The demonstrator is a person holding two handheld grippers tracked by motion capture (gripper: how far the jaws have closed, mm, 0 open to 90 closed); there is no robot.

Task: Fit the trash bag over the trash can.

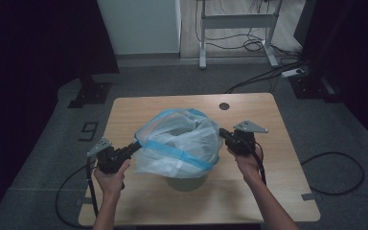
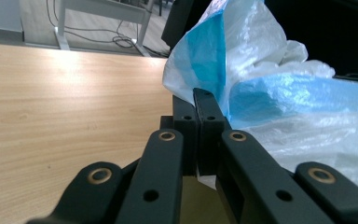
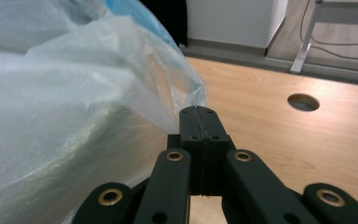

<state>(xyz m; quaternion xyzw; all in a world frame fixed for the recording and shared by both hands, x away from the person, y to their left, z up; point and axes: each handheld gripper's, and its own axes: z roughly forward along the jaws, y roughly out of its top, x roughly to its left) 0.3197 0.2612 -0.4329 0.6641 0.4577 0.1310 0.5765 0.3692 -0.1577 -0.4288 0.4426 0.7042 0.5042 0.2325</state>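
A translucent white plastic bag (image 1: 179,143) with a blue band along its rim stands puffed up in the middle of the wooden table (image 1: 249,201). My left gripper (image 1: 136,145) is at the bag's left side, shut on the bag's edge. In the left gripper view the black jaws (image 2: 198,100) meet with the blue rim of the bag (image 2: 284,93) pinched at their tips. My right gripper (image 1: 223,132) holds the bag's right side. In the right gripper view it (image 3: 199,112) is shut, with the film of the bag (image 3: 65,116) running into its tips. A dark greenish round shape shows beneath the bag.
A round cable hole (image 1: 224,106) lies in the table's far edge, right of centre. Beyond the table stand a white desk frame (image 1: 237,28) and a black stand base (image 1: 90,93). Cables (image 1: 335,172) trail over the grey floor at the right.
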